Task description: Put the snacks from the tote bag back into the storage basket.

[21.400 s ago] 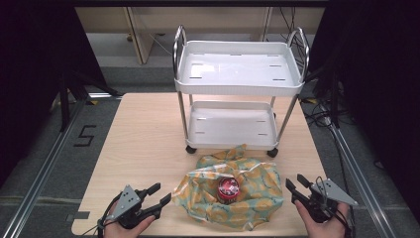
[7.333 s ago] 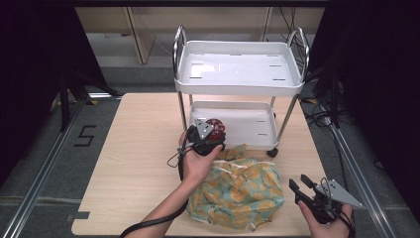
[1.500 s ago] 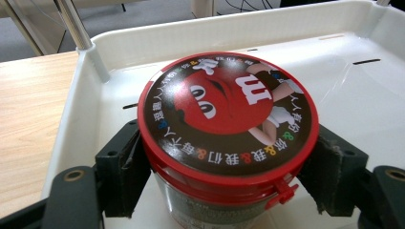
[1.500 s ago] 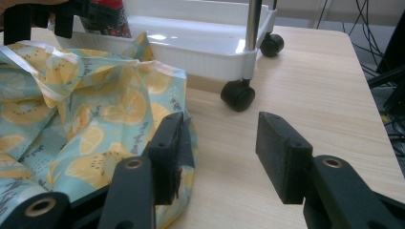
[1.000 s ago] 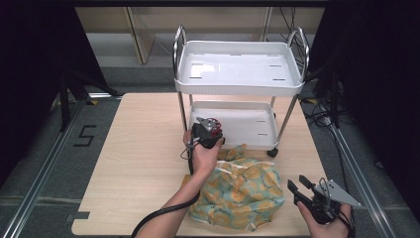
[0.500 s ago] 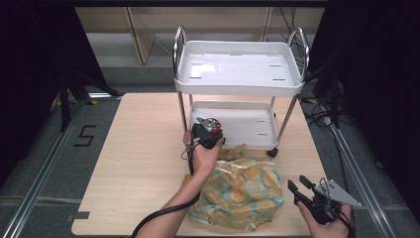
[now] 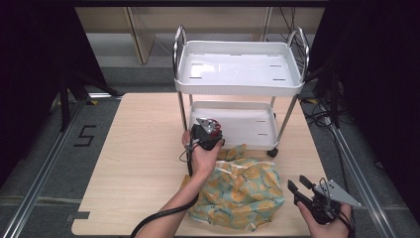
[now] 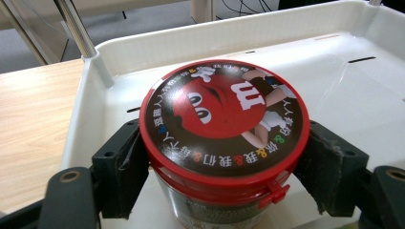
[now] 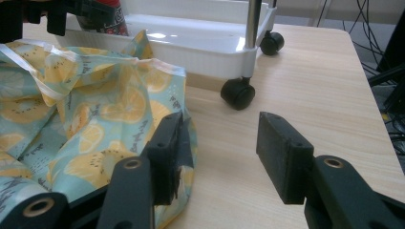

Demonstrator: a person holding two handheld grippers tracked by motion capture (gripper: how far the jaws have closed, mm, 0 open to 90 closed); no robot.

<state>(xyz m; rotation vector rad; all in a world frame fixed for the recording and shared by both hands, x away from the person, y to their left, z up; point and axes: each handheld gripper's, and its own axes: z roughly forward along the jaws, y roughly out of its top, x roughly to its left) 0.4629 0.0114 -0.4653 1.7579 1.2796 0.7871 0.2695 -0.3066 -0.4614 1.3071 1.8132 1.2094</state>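
Left gripper clamped round jar over cart's lower tray, likely for placing; right gripper parked, jaws apart, beside bag.

The left hand-held gripper clamps its black jaws on a round red-lidded candy jar, over the white plastic cart tray, beside the light wooden table.

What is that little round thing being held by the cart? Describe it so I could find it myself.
Start at the white two-shelf metal cart standing on the wooden table. At the front left corner of its lower shelf, the left gripper grips a small round jar with a red lid. Unlike the yellow-and-teal fruit-print cloth beside it, the lid shows a red cartoon candy face.
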